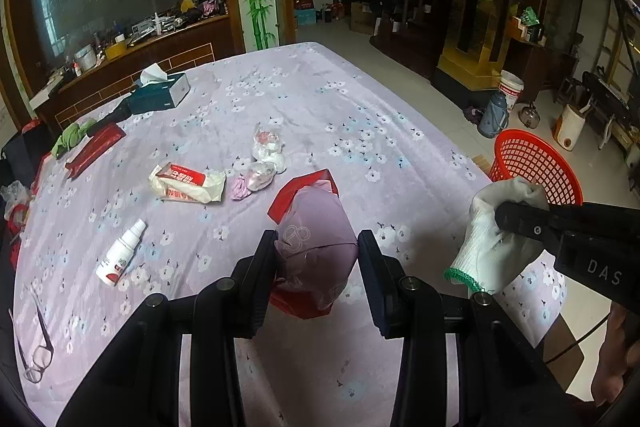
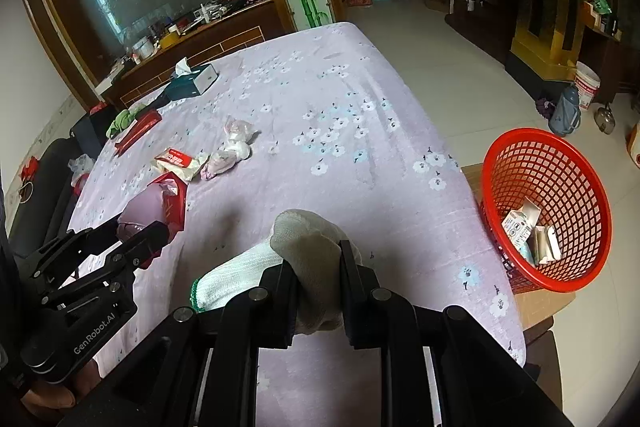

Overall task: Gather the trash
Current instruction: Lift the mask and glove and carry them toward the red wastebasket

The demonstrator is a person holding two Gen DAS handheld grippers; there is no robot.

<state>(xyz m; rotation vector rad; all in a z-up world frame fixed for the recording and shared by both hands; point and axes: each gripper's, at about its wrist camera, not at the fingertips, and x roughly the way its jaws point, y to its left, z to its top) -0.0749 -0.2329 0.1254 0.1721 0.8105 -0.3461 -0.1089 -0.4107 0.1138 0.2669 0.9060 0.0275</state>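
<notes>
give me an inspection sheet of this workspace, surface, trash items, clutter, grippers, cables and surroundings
Surface: table under a lilac flowered cloth.
Job's things: purple-and-red bag, white work glove, wipes packet and crumpled wrappers on the cloth; red basket off the right edge holds small cartons.
Clutter: spray bottle, eyeglasses, tissue box, green cloth, red flat pack.
Grippers: left hand-held gripper shut on the bag; right hand-held gripper shut on the glove.
Cables: thin dark cable by the right gripper.
Surroundings: tiled floor with a thermos jug, bucket, kettle; cluttered sideboard.
</notes>
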